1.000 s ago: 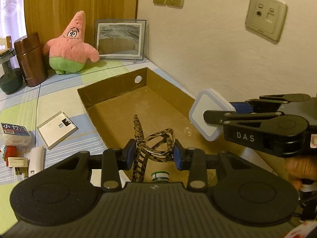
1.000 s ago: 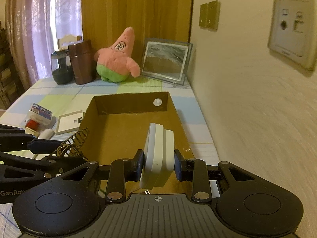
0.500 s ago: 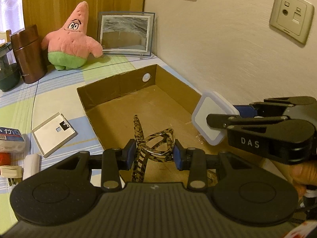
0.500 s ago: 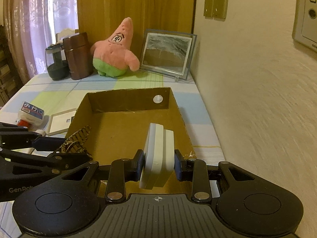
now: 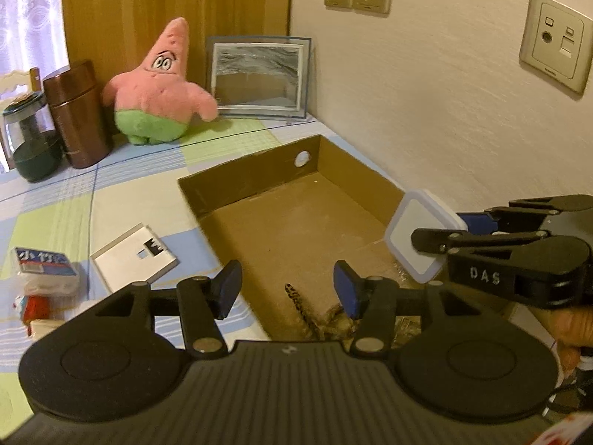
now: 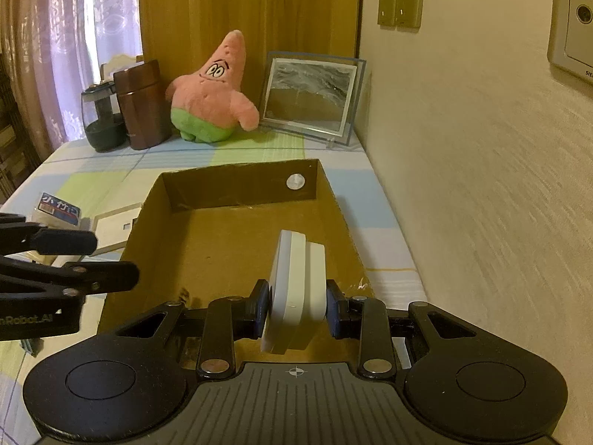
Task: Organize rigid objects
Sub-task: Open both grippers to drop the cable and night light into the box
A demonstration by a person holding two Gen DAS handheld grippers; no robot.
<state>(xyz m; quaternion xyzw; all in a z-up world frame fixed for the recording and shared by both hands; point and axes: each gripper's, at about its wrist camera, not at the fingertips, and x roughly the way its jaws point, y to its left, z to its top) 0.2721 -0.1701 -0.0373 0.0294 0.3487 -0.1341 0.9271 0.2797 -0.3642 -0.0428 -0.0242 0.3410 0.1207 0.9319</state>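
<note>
The left gripper (image 5: 285,289) hangs over the near end of the cardboard box (image 5: 355,170) with its jaws opening and nothing between the pads; the leopard-print hair claw (image 5: 315,319) lies on the box floor just below them, partly behind the right finger. The right gripper (image 6: 294,306) is clamped on a white square plug-in light (image 6: 294,289), held edge-up above the near part of the box. The main risk, as I judge it, is the release of the light: let go from this tilted, edge-on hold, it could tip and bounce, land on the claw, or strike the near right wall. The two grippers are also close together over the same end, so a careless withdrawal of the left one could knock the light or drag the claw. Much is hard to read: the claw is largely hidden by the gripper body, the near wall of the box is out of sight in both views, and the light's underside and any prongs cannot be made out
</note>
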